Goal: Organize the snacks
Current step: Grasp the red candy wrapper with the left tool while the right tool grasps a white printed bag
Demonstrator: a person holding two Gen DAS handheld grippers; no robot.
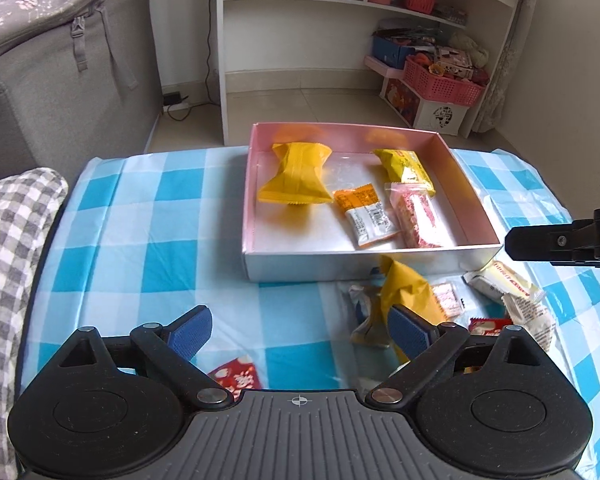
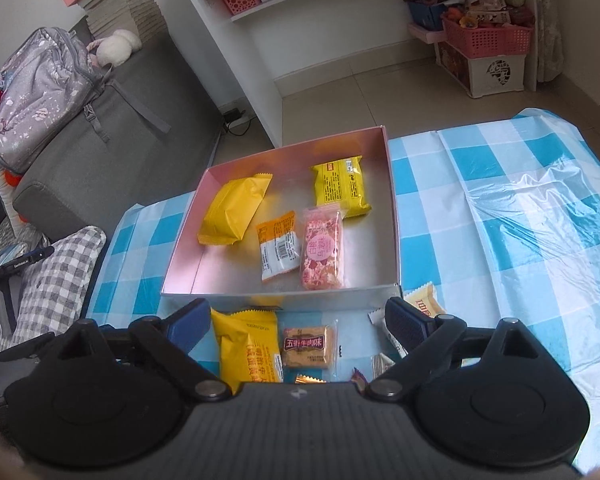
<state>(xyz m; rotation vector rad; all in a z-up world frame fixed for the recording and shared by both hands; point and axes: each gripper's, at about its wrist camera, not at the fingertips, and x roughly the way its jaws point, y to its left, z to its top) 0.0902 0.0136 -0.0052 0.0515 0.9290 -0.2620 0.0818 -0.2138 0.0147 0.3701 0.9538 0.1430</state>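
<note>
L gripper (image 1: 300, 332) jaws wide, nothing btwn. R gripper (image 2: 296, 328) also wide, empty, over loose snacks (image 2: 246, 348) on checked cloth (image 2: 500, 240). Box (image 2: 394, 216) w/ four packets (image 2: 282, 252) just beyond both.

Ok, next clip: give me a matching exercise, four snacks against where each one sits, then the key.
Things:
1. plain yellow packet
2. pink nougat bar
3. yellow printed packet
4. tan beef-flavour packet

Places:
A. on the tablecloth, in front of the box
B. box, far right
C. box, left side
D. box, near side, right of the orange-and-white packet

Pairs: 1-C, 2-D, 3-B, 4-A
</note>
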